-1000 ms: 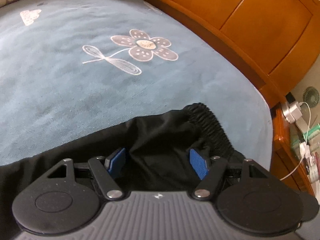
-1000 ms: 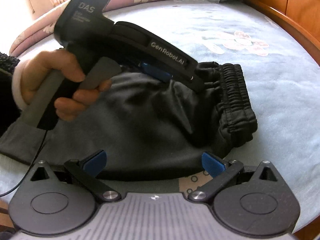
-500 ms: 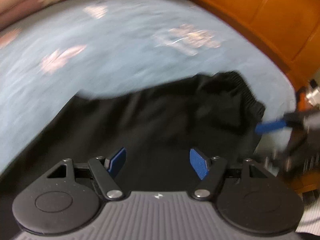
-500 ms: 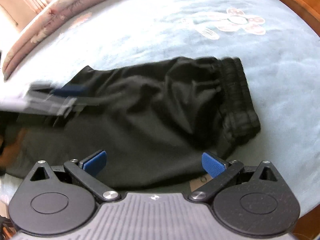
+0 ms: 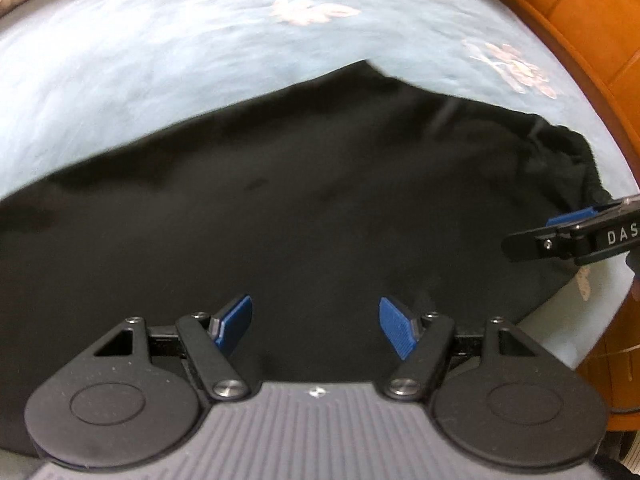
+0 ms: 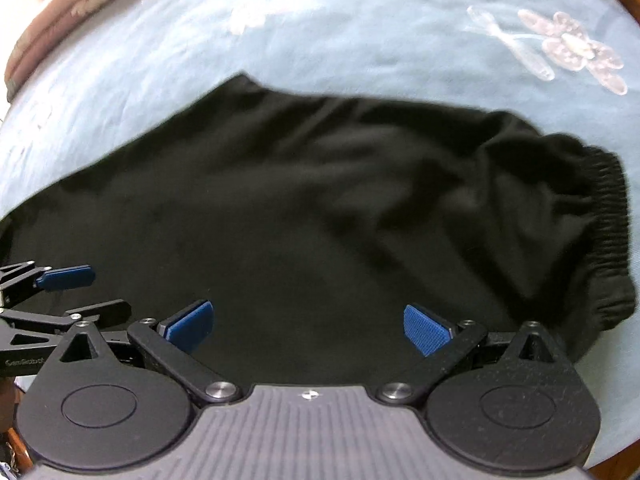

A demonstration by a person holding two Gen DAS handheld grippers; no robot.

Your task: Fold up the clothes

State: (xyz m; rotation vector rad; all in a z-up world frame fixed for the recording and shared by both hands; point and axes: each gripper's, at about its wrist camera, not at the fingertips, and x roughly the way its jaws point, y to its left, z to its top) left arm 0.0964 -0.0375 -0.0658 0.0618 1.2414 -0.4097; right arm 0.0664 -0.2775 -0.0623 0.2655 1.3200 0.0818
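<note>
The big blue bed cover (image 6: 360, 20) has white flowers on it. A pair of black pants (image 6: 320, 208) lies on it, part folded, with the stretchy waistband (image 6: 612, 216) at the right end. A second ago the left gripper (image 5: 316, 322) was up by the waistband. Now it has slid toward the leg end. Its blue pads stand apart and hold nothing. The right gripper (image 6: 308, 328) hovers over the near edge, wide apart and empty too. I think a new fold comes next.

The crumpled black fabric garment (image 5: 312, 208) runs off the left edge in both views; the pale blue flowered bedspread (image 5: 160, 52) is motion-blurred.
</note>
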